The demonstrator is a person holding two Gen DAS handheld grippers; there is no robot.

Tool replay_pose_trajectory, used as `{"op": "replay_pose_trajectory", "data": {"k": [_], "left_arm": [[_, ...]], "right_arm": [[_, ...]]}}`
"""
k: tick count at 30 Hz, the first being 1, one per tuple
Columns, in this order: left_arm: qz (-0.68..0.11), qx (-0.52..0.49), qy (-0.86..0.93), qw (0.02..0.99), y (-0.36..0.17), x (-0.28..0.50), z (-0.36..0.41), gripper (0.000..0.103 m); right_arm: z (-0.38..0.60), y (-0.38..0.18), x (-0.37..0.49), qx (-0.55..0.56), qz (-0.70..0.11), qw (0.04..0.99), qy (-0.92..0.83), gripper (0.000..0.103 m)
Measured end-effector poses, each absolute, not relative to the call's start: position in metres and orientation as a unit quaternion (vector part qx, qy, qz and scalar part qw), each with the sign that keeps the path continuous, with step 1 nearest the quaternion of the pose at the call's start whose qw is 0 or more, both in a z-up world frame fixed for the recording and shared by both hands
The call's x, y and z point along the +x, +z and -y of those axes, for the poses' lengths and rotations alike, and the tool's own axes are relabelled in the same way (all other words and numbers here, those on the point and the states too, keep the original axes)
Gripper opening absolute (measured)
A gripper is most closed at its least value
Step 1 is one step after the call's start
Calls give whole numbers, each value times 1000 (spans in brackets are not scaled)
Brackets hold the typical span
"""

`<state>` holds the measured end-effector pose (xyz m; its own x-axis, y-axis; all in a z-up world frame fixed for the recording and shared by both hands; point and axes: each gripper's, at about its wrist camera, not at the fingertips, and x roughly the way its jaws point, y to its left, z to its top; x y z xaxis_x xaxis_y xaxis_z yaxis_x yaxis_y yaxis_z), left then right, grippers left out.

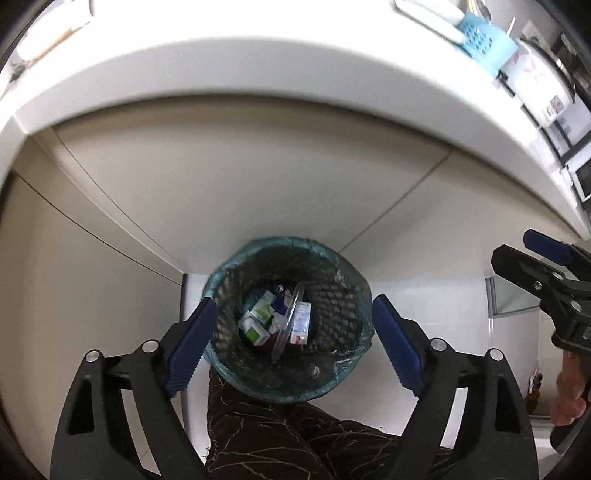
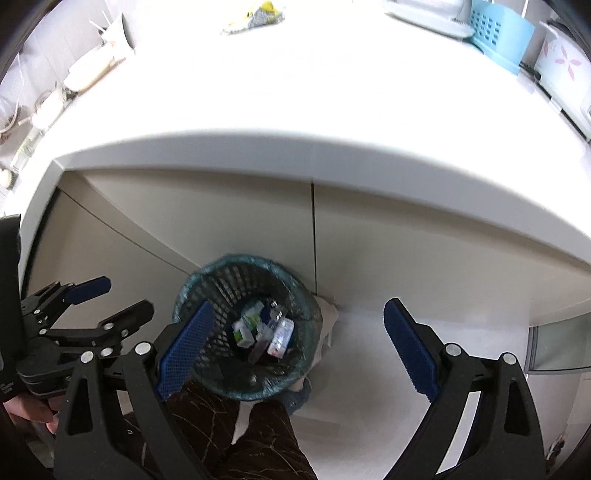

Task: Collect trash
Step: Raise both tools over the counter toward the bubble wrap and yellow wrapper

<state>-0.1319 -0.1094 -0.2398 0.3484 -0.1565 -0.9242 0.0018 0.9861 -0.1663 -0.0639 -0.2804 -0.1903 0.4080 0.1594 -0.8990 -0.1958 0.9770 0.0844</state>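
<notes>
A: Status on trash?

B: Already in the bin (image 1: pixel 288 325). Small cartons (image 1: pixel 258 317), a white box (image 1: pixel 300 323), a clear plastic strip (image 1: pixel 286 325) leaning across them, all at the bottom of the mesh basket. Bin on the floor, against the cabinet front (image 1: pixel 240 192), under the counter edge (image 1: pixel 295 88)

A: Claws?

B: Left gripper (image 1: pixel 291 343) released, jaws wide, nothing between pads, hanging above the bin. Right gripper (image 2: pixel 295 347) also spread wide and empty, above the bin, slightly to the side

A: More to collect?

B: Crumpled yellow wrapper (image 2: pixel 255 14) on the counter, far back from the bin. Blurred, hard to tell the material. White crumpled stuff (image 2: pixel 328 321) on the floor touching the bin, maybe tissue or bag overhang, cannot tell

A: Handling?

B: Probably light, thin, crinkly, no fragility concern. Likely to slip or spring out of flat pads. Best to pinch across the bunched middle, not a loose edge. Cartons look light, semi-stiff, easy across flat faces

A: Bin itself?

B: Light, liner (image 1: pixel 354 354) loose at the rim, easy to tip
</notes>
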Motion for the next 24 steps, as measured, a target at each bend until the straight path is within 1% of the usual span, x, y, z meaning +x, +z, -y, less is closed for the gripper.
{"op": "replay_pose_trajectory", "data": {"k": [1,2,4,10,13,24], "left_arm": [[-564,-70,-47,821,-234,-131,108,89],[-560,-70,-42,825,-226,-132,106,94],[-551,-74,-37,830,-208,-135,101,97],[-539,-77,-22,838,-168,-131,87,97],[-535,-77,-11,841,-151,-128,78,97],[-516,-76,17,853,-106,-95,48,96]], "right_arm": [[280,-184,-63,-18,-528,842,107,89],[280,-177,-62,-18,-521,846,109,89],[280,-165,-60,-15,-511,852,114,89],[277,-126,-52,-10,-492,862,121,89],[274,-116,-45,-10,-486,865,122,89],[256,-73,-10,-16,-463,878,123,89]]}}
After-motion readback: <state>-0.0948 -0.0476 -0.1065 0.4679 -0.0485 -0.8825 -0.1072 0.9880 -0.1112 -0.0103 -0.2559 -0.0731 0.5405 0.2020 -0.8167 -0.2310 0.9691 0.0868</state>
